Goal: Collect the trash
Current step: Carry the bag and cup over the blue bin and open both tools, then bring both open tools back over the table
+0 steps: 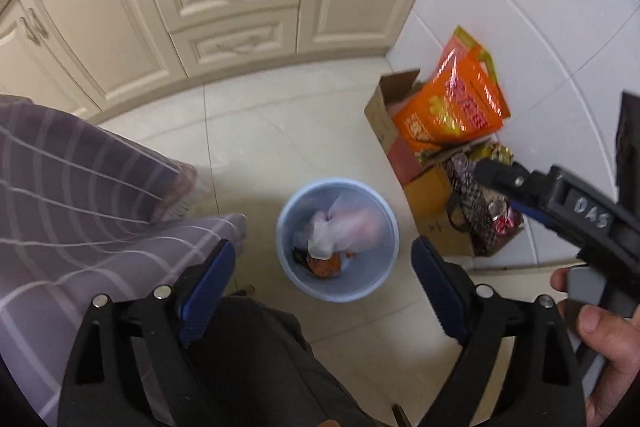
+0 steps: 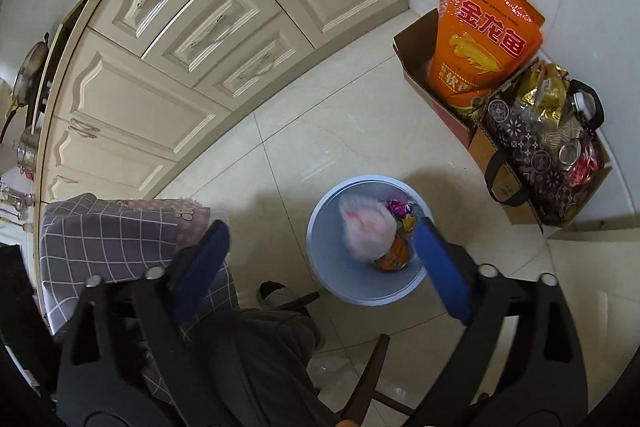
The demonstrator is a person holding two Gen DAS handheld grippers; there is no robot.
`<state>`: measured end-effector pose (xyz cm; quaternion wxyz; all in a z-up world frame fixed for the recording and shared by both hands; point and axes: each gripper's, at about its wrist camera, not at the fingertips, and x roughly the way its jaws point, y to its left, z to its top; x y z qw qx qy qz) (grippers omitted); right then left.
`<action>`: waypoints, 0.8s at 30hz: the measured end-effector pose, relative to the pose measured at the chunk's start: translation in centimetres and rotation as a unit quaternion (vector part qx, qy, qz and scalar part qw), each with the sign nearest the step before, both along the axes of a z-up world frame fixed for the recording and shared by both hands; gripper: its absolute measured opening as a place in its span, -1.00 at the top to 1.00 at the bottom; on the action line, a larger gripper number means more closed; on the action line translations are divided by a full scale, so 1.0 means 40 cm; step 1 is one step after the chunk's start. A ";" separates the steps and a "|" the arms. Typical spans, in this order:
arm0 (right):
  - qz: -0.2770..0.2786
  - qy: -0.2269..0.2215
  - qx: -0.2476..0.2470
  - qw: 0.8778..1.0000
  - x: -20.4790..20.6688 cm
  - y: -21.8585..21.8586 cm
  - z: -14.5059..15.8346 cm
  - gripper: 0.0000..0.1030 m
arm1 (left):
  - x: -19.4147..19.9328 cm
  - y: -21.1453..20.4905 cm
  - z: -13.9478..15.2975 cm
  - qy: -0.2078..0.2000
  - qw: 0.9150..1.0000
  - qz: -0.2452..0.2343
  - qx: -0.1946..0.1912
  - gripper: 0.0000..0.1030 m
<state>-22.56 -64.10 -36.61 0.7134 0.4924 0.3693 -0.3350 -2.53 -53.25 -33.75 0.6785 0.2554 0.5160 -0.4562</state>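
A light blue trash bin [image 1: 288, 263] stands on the tiled floor and holds a white-pink plastic bag [image 1: 344, 227] and orange wrappers [image 1: 324, 265]. My left gripper [image 1: 324, 287] is open and empty above the bin's near side. The right gripper shows at the right of the left wrist view [image 1: 496, 173], held by a hand. In the right wrist view the bin [image 2: 320, 251] holds the plastic bag [image 2: 366, 231], a purple wrapper [image 2: 398, 207] and orange wrappers [image 2: 394, 255]. My right gripper [image 2: 320, 259] is open and empty above the bin.
Cream kitchen cabinets [image 2: 168, 39] run along the back. Cardboard boxes with an orange rice bag [image 2: 484, 39] and a dark patterned bag [image 2: 548, 155] stand by the white wall at the right. A checked cloth [image 2: 108, 239] and the person's dark trousers [image 2: 256, 355] lie below.
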 end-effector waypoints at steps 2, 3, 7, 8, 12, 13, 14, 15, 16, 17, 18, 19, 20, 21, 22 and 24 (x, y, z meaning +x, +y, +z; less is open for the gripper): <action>0.001 0.006 -0.009 1.000 0.003 0.011 0.016 -0.88 | 0.005 0.021 0.038 -0.013 1.000 0.005 -0.016 -0.70; 0.001 0.007 -0.013 1.000 0.004 0.017 0.025 -0.88 | 0.006 0.034 0.060 -0.018 0.999 0.007 -0.026 -0.70; 0.009 0.008 -0.031 0.999 0.014 0.036 0.066 -0.88 | 0.007 0.078 0.136 -0.035 0.997 0.018 -0.062 -0.79; 0.010 0.008 -0.035 0.999 0.017 0.040 0.077 -0.88 | 0.007 0.091 0.157 -0.041 0.996 0.021 -0.071 -0.79; 0.018 0.000 -0.055 0.998 0.032 0.065 0.135 -0.88 | 0.007 0.137 0.224 -0.048 0.993 0.030 -0.101 -0.79; 0.022 -0.003 -0.063 0.998 0.037 0.074 0.155 -0.88 | 0.008 0.157 0.249 -0.050 0.992 0.032 -0.114 -0.79; 0.026 -0.007 -0.071 0.997 0.043 0.083 0.177 -0.88 | 0.009 0.170 0.267 -0.053 0.991 0.034 -0.122 -0.79; 0.030 -0.012 -0.080 0.996 0.050 0.092 0.200 -0.88 | 0.009 0.186 0.288 -0.059 0.989 0.037 -0.131 -0.81; 0.033 -0.015 -0.086 0.996 0.057 0.099 0.218 -0.88 | 0.005 0.195 0.303 -0.064 0.988 0.040 -0.138 -0.81; 0.038 -0.020 -0.094 0.995 0.066 0.108 0.240 -0.88 | 0.007 0.211 0.322 -0.070 0.986 0.043 -0.146 -0.81; 0.042 -0.024 -0.099 0.994 0.074 0.115 0.257 -0.88 | 0.009 0.230 0.341 -0.074 0.984 0.046 -0.154 -0.81; 0.049 -0.030 -0.107 0.993 0.085 0.128 0.281 -0.88 | 0.010 0.244 0.353 -0.077 0.983 0.049 -0.160 -0.81; 0.054 -0.034 -0.112 0.992 0.093 0.137 0.298 -0.88 | 0.013 0.263 0.368 -0.080 0.981 0.053 -0.167 -0.81; 0.059 -0.038 -0.118 0.991 0.101 0.147 0.315 -0.88 | 0.017 0.279 0.381 -0.083 0.980 0.058 -0.174 -0.81; 0.066 -0.042 -0.125 0.989 0.112 0.161 0.336 -0.88 | 0.023 0.305 0.401 -0.086 0.977 0.064 -0.183 -0.81; 0.079 -0.051 -0.136 0.986 0.134 0.184 0.372 -0.88 | 0.031 0.343 0.428 -0.094 0.974 0.073 -0.195 -0.81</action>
